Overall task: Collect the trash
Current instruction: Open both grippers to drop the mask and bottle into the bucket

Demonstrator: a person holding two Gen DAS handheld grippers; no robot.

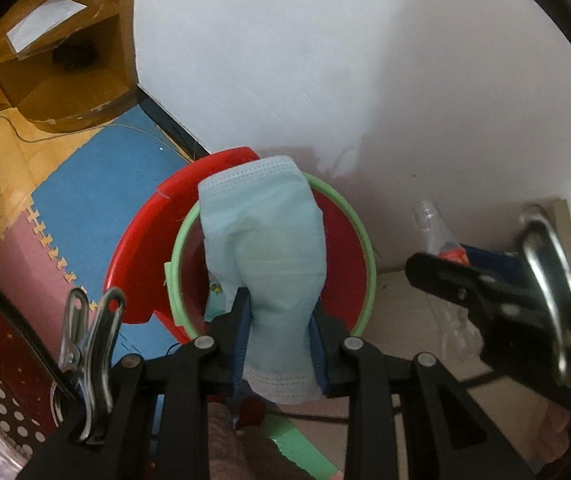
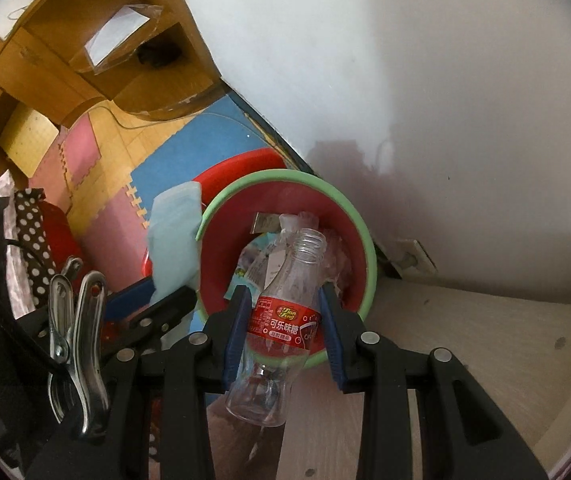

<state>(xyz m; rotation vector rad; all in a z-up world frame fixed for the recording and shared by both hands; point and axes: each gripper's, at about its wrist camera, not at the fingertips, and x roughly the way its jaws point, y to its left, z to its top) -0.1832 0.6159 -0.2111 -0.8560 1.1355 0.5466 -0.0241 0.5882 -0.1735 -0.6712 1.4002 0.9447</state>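
Left tongs [image 1: 281,320] clamp face mask [image 1: 263,248]; right tongs [image 2: 285,320] clamp empty bottle [image 2: 281,316]; both above red bin [image 2: 349,248].

left gripper [image 1: 281,320] pointing steeply down, jaws clamped on a face mask [image 1: 263,240]. right gripper [image 2: 285,320] pointing straight down, jaws clamped on a bottle [image 2: 281,320].

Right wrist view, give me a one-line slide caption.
Right gripper holds an empty capless plastic bottle over the green-rimmed red bin.
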